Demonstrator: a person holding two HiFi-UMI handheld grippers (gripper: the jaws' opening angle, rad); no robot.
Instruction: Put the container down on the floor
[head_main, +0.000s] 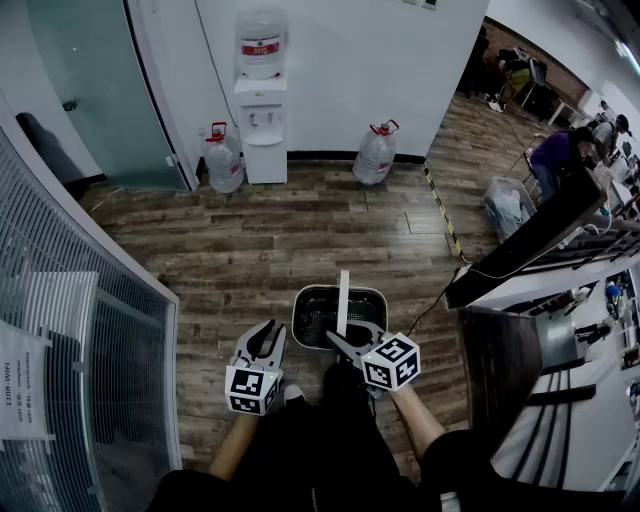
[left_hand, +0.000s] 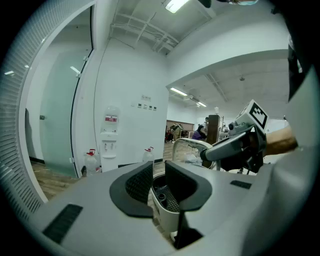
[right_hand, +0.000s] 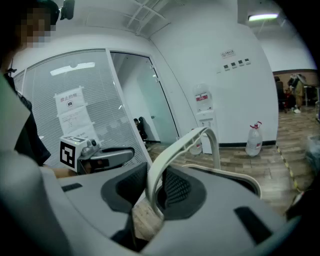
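white plastic is what the move hangs on. the handle (right_hand: 172, 150) arches up between the jaws of our right gripper (right_hand: 156, 192), and the ribbed pads close on it from both sides at a middling width. we read that as a hold on the container (head_main: 318, 318) by its handle.

in the head view the container is a dark, rounded-square bin with a pale rim. it lies straight ahead of us, under and just beyond the right gripper's tips. the handle stands upright over its middle, with its band running away from us. we cannot tell whether the base already rests on the wooden floor (head_main: 250, 250) or hangs just above it.

our left gripper (head_main: 264, 338) is just beside the container's left edge but apart from it, jaws spread and holding nothing.

so the way down is straight. we judge the right gripper should lower along the handle's upright line without tilting, and let go only once the base sits flat.
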